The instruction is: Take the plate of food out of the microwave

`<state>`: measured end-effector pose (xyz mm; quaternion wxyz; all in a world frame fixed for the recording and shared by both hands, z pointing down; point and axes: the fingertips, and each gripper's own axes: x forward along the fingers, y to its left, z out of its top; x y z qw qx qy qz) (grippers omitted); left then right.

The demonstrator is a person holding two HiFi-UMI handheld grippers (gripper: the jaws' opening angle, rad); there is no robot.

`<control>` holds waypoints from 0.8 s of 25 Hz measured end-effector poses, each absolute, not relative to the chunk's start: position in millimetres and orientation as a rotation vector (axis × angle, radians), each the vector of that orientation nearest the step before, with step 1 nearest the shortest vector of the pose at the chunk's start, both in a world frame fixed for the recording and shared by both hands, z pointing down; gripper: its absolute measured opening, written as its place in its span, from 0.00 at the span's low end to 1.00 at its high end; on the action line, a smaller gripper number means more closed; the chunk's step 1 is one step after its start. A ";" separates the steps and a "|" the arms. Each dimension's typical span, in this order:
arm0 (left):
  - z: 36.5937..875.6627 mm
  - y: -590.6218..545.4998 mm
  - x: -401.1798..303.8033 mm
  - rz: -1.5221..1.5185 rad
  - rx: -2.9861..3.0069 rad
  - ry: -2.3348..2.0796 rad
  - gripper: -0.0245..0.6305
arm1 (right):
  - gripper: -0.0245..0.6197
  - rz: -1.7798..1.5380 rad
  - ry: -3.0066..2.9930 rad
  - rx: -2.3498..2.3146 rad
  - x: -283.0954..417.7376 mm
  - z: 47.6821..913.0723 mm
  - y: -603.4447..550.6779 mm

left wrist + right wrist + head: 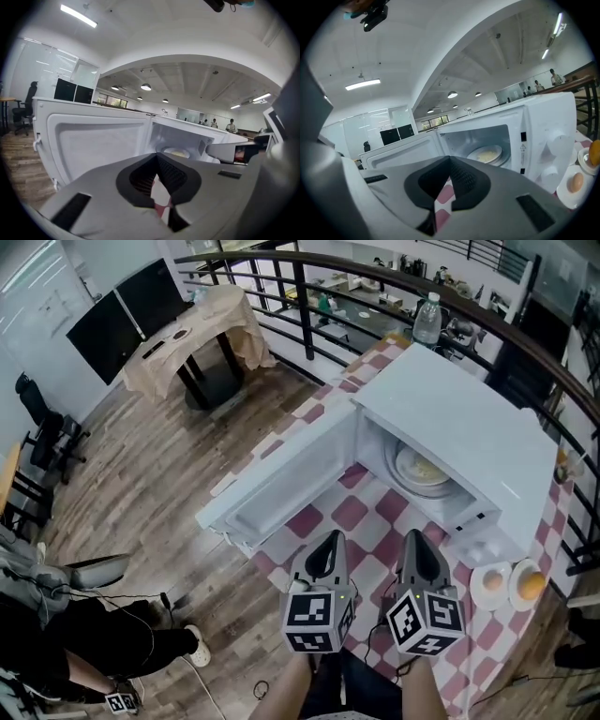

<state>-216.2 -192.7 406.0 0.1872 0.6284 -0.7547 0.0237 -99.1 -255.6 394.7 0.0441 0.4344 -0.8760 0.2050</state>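
A white microwave (459,427) stands on a red-and-white checked table, its door (281,479) swung wide open to the left. Inside, on the turntable, lies a white plate of pale yellow food (422,470), also seen in the left gripper view (177,152) and the right gripper view (487,154). My left gripper (326,540) and right gripper (414,540) hover side by side over the table's near edge, in front of the cavity and apart from it. Both are shut, with nothing between the jaws.
Two small plates sit to the right of the microwave, one with an egg (491,584), one with an orange (530,585). A water bottle (427,320) stands behind the microwave. A dark railing (309,296) curves round the table. A person's legs (112,638) show at lower left.
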 end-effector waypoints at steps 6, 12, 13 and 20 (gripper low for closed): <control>422.5 -226.1 -197.4 0.108 1.762 -2.081 0.05 | 0.03 0.717 -2.660 1.305 -89.1 413.3 -281.0; 432.8 -243.9 -188.0 0.119 1.746 -2.058 0.05 | 0.03 0.772 -2.654 1.305 -79.3 421.9 -297.1; 434.4 -246.2 -187.5 0.125 1.744 -2.058 0.05 | 0.03 0.774 -2.656 1.306 -78.3 422.3 -298.7; 445.1 -260.6 -179.2 0.184 1.760 -2.019 0.05 | 0.03 0.781 -2.659 1.325 -74.2 423.8 -307.1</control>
